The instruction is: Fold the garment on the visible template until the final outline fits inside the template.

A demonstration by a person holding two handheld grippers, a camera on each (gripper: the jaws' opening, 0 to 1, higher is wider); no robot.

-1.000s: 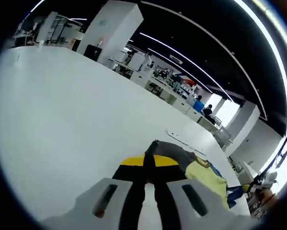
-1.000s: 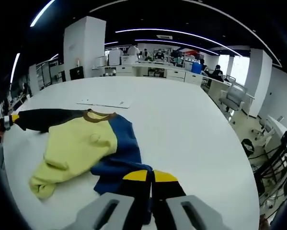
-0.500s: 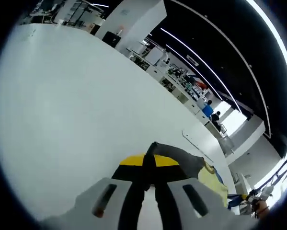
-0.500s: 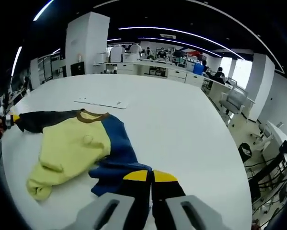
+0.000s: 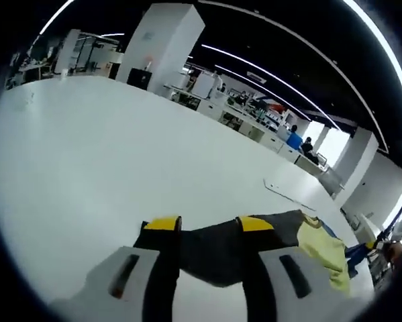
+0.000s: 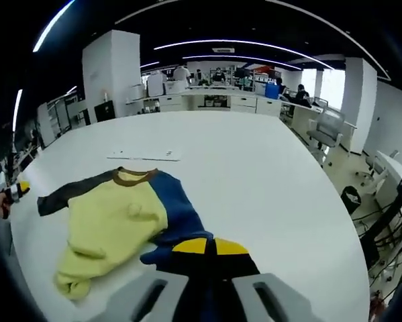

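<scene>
We see the garment, a small sweater with a pale yellow front, a brown collar, one dark grey sleeve and one blue sleeve, lying rumpled on the white table. In the right gripper view it sits on the near left part of the table, the grey sleeve stretched out to the left and the blue sleeve running toward us. Our right gripper has its yellow-tipped jaws pressed together on the end of that blue sleeve, so it is grasping the cloth. At the far left edge of that view the other gripper shows small, just beside the grey sleeve's end; whether it touches the cloth there is unclear.

In the left gripper view, our left gripper has its jaws spread apart, released, with the grey sleeve lying between them.

Beyond the collar, on the far side of the sweater, a flat white sheet lies on the table. Desks and white pillars stand past the table's edge.
</scene>
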